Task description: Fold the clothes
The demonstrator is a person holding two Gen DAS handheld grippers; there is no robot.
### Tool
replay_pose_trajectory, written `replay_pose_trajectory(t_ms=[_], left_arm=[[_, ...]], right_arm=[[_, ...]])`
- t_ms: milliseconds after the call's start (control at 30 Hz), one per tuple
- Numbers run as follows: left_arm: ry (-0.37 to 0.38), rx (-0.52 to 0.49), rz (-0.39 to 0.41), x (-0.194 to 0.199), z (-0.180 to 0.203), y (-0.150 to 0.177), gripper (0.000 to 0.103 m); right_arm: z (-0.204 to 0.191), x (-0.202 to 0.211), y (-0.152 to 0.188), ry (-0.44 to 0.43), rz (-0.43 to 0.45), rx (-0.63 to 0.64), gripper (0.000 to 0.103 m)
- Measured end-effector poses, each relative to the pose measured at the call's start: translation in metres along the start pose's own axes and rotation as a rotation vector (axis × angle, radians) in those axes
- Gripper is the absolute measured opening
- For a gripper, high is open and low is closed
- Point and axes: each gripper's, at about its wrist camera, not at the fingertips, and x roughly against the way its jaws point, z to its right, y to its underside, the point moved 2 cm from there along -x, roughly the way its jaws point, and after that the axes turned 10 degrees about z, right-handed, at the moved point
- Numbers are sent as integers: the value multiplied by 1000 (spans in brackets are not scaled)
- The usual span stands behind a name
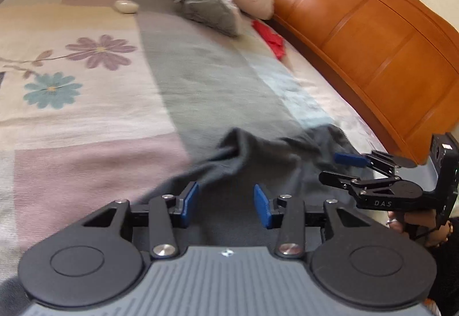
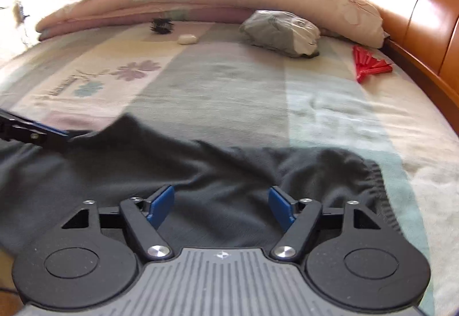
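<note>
Across the frame's lower half, soft, limp dark garment (image 2: 200, 169); grip its ribbed hem. Left tongs (image 1: 226, 205) and right tongs (image 2: 221, 205) both released.

The dark grey garment (image 2: 218, 172) in front of me lies rumpled across the bed's patterned cover, spread wide from left to right, its ribbed elastic hem (image 2: 378, 186) bunched at the right end, soft folds along its far edge
</note>
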Motion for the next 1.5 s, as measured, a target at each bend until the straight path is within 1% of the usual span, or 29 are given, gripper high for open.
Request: replay_pose_trajectory(t_ms=[67,167,200,267,300,333,400,500,567,633,667,733,833,900,967,1000,1067,1100,1167,1200,1233,1267,1300,1333,1367,1433,1500], left_arm=[[35,-40,-27,0,15,6,47],[-23,-148,-80,-8,31,25,48],[-42,-184,-97,-10,36,31,48],[-75,-237,-81,-8,43,37,47],[-87,-245,-83,-6,47,36,47],[-84,-266,-77,-3,53,36,47],[-76,-308,-64,4,65,36,48],[-67,-401,-51,12,85,45,50],[-90,-434,-71,10,90,55,51],[-144,-420,-125,4,84,67,52],[-142,-401,-98,8,81,72,52],[-140,-367,-85,16,78,72,52],[-142,-356,-66,21,78,66,52],[-139,-358,-52,18,80,61,52],[-138,-365,-29,10,83,55,52],[-155,-360,-21,4,78,51,52],[-190,-348,-6,-6,67,43,54],[-207,-342,2,-12,62,39,54],[-243,-330,17,-22,51,30,51],[-260,-324,24,-28,45,26,53],[-278,-318,32,-33,40,22,53],[-298,-323,24,-34,38,17,49],[-319,-329,16,-35,36,12,46],[-317,-307,26,-32,36,8,45],[-282,-302,30,-32,41,8,44],[-208,-292,39,-33,49,9,46],[-134,-281,48,-33,58,9,52]], right_arm=[[-2,15,6,-22,2,-2,85],[15,12,30,27,-49,-7,87],[22,18,30,36,-43,-31,87],[36,28,29,54,-31,-79,87],[40,34,27,71,-26,-97,87],[44,39,25,86,-21,-114,87],[47,47,24,63,10,-145,88],[43,44,30,61,14,-144,90],[41,38,40,55,-17,-136,91],[38,44,47,63,-14,-79,91],[36,47,51,67,-12,-54,91],[41,61,48,63,8,-89,91],[58,77,37,40,105,-190,92],[70,71,27,38,131,-245,93],[81,55,22,34,125,-287,93],[87,47,19,34,122,-308,93],[102,25,20,70,88,-344,93],[106,19,19,60,94,-341,92],[113,8,17,40,105,-336,92],[111,7,11,59,95,-323,92],[110,7,5,78,86,-310,92],[106,10,-1,95,87,-298,92],[101,15,-6,91,110,-274,93],[95,18,-12,69,131,-257,93],[90,20,-17,46,150,-242,93],[81,6,-25,7,135,-245,94],[72,-17,-27,6,101,-235,94]])
